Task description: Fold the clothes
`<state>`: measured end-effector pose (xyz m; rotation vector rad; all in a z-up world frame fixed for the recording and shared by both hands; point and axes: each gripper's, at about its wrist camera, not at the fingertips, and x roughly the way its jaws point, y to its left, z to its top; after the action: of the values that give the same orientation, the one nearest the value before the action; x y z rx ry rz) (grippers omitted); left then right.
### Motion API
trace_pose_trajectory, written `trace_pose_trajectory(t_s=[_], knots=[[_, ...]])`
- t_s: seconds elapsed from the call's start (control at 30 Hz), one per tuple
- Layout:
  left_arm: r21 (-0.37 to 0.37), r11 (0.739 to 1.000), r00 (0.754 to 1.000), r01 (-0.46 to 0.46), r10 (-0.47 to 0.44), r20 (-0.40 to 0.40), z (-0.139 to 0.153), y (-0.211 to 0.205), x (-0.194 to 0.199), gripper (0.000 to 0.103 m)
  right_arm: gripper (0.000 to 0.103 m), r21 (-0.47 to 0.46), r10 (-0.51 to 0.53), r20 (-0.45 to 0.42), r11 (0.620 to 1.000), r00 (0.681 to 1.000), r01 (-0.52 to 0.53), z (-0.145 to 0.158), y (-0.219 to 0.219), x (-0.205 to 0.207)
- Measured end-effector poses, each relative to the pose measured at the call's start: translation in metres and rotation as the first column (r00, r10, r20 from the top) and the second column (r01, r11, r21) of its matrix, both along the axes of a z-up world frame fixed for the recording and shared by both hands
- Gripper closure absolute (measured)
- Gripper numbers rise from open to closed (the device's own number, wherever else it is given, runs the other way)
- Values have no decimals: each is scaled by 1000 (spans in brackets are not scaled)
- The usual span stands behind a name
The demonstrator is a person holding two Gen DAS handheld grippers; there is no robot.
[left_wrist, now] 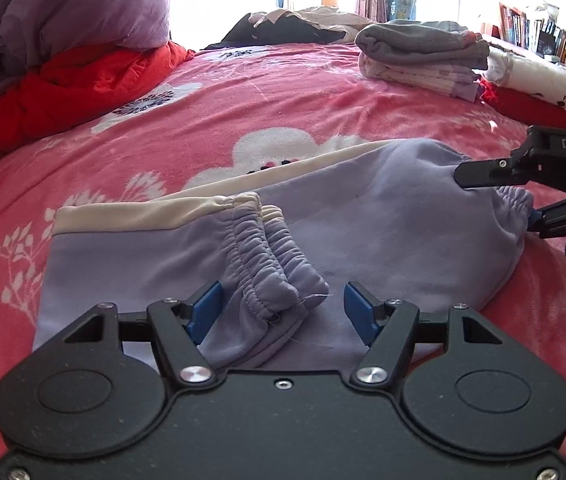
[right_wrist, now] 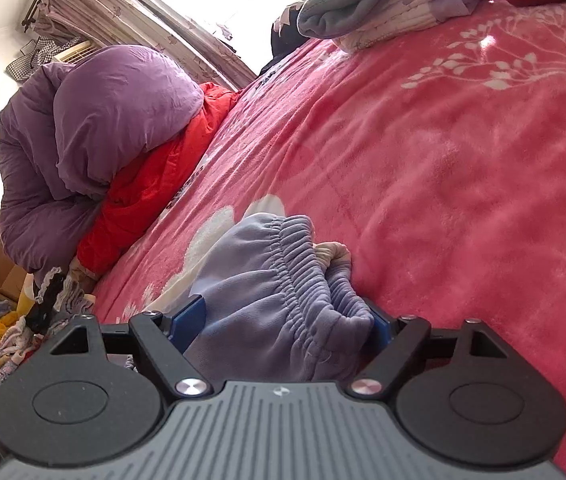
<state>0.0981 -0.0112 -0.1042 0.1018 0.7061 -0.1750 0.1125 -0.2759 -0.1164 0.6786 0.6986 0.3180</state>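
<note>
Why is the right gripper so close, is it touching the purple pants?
Touching. The left wrist view shows the right gripper with its jaws around the waistband of the purple pants, pressing the fabric.

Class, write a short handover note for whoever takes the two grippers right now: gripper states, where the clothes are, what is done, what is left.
Left gripper: open, jaws either side of the trouser cuffs, not clamped.
Right gripper: jaws on the waistband, seemingly gripping it.
The lilac trousers lie on the pink blanket, legs already folded back to the middle.
A folded pile sits at the far side.
Left: finish the fold, probably add them to the pile.
</note>
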Motion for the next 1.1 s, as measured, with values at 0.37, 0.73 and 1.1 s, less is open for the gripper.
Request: trace_pose_trajectory(t_s=[0.37, 0.73, 1.1], knots=[[-2, 998, 992, -66, 65, 108, 19, 25, -3, 82, 51, -9, -9, 8, 1000, 1000, 9, -4, 0, 11], [-252, 865, 873, -434, 473, 118, 45, 162, -10, 85, 82, -22, -37, 108, 999, 993, 39, 13, -9, 8], [-432, 673, 751, -601, 661, -14, 31, 241, -24, 87, 83, -16, -188, 125, 981, 974, 192, 17, -45, 3]])
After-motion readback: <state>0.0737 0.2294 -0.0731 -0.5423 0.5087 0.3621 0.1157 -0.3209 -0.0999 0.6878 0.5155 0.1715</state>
